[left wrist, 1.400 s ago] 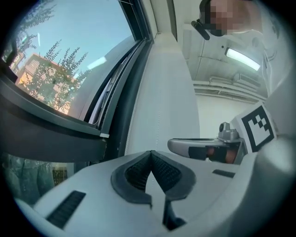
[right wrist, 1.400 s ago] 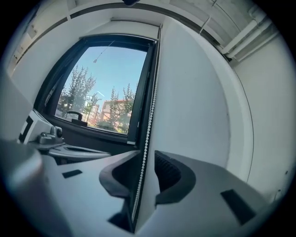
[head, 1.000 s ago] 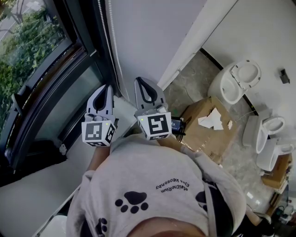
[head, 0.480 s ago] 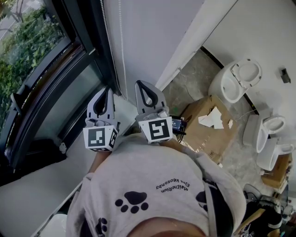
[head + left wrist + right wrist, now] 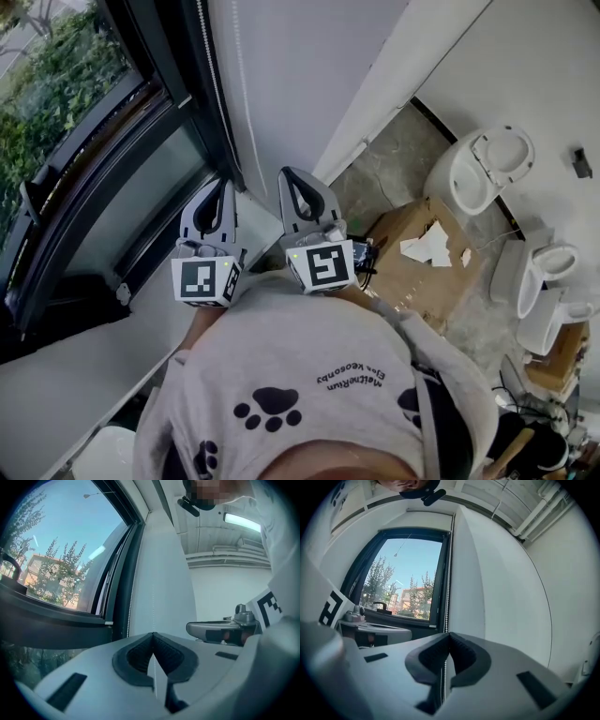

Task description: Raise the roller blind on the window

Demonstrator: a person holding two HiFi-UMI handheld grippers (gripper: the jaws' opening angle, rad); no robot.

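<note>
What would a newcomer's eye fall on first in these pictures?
The two grey marker-cube grippers in the middle of the head view: the left gripper and the right gripper are shut on the white bead chain beside the dark window frame. At the right, white ceramic toilets stand on the floor near a brown cardboard box.

A cardboard box (image 5: pixel 412 267) with a scrap of white paper (image 5: pixel 427 246) on top sits on the stone floor (image 5: pixel 389 173), right of centre. A white toilet (image 5: pixel 480 169) stands at the upper right. Green trees (image 5: pixel 56 70) fill the upper left, and a paw-print sweatshirt (image 5: pixel 300 375) fills the bottom.
</note>
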